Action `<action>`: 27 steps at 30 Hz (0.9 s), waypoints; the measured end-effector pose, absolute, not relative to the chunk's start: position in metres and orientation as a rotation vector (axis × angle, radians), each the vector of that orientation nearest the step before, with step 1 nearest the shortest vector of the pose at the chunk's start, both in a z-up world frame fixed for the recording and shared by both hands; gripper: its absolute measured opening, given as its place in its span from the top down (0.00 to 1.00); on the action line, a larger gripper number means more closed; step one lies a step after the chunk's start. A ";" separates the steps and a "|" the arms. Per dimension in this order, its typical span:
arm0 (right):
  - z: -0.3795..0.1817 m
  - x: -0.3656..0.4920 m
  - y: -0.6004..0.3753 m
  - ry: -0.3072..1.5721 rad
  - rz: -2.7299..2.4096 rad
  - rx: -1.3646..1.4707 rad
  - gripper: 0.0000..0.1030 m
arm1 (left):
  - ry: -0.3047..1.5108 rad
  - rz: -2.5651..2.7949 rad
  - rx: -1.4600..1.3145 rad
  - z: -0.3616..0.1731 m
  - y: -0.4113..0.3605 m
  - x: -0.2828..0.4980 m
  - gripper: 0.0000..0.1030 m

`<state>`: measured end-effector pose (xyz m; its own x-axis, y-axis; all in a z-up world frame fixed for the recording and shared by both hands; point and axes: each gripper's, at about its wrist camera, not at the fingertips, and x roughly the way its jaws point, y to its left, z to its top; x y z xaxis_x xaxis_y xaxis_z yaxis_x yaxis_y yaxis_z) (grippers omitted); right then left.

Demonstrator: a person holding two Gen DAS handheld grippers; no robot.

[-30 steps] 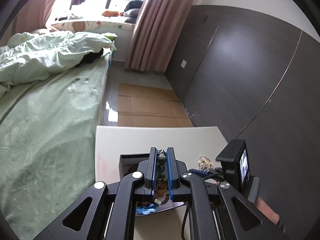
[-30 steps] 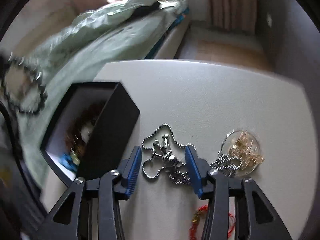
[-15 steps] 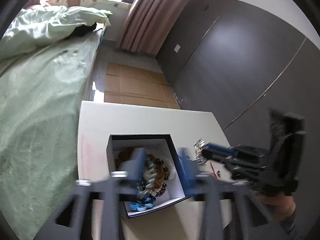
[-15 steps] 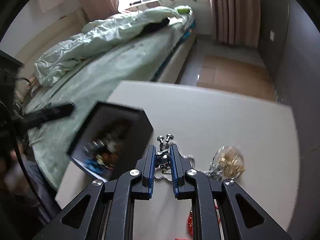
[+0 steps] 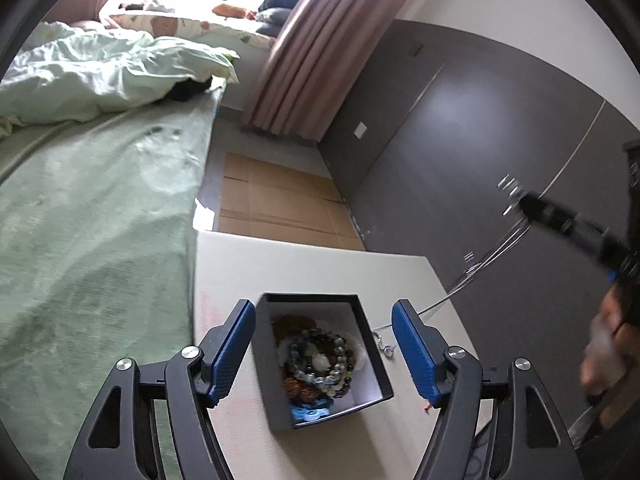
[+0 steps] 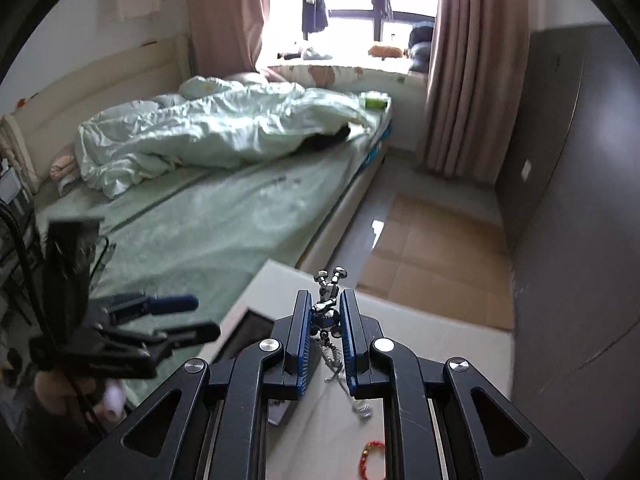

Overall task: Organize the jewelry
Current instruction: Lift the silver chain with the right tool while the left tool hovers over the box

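Note:
In the left wrist view my left gripper (image 5: 323,308) hangs over the black jewelry box (image 5: 276,400), its jaws opening with nothing gripped. Beaded bracelets (image 5: 320,360) lie piled inside the box. My right gripper (image 6: 325,298) is shut on a silver necklace pendant (image 6: 326,314), lifted high above the white table (image 6: 440,344). The necklace's chain (image 6: 334,364) hangs down to the tabletop. The left wrist view shows the right gripper (image 5: 560,220) blurred at the upper right, with the chain (image 5: 480,268) trailing below it. A red bracelet (image 6: 370,456) lies on the table.
A bed with green sheets (image 5: 92,220) borders the table's left edge. A dark wardrobe wall (image 5: 480,140) stands to the right. Flattened cardboard (image 5: 276,200) covers the floor beyond the table. A small silver clasp (image 5: 386,350) lies just right of the box.
My left gripper opened and released the beaded bracelet into the box. My right gripper shut on the silver pendant and rose, pulling the chain off the table.

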<state>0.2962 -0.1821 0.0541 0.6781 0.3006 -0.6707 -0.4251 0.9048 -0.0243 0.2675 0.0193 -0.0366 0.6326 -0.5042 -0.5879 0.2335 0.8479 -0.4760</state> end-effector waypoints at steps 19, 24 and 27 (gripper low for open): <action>0.189 0.246 -0.142 0.473 0.368 -0.256 0.85 | 0.721 -0.386 -0.446 -0.025 0.058 0.250 0.30; 0.194 0.240 -0.131 0.462 0.380 -0.264 0.85 | 0.726 -0.379 -0.457 -0.028 0.063 0.248 0.30; 0.184 0.242 -0.127 0.485 0.398 -0.256 0.85 | 0.723 -0.375 -0.462 -0.028 0.067 0.248 0.30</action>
<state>0.2420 -0.1268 0.1839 0.8107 0.3086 -0.4975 -0.4279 0.8923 -0.1437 0.2476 0.0666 -0.0276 0.6917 -0.4774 -0.5418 0.1670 0.8357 -0.5232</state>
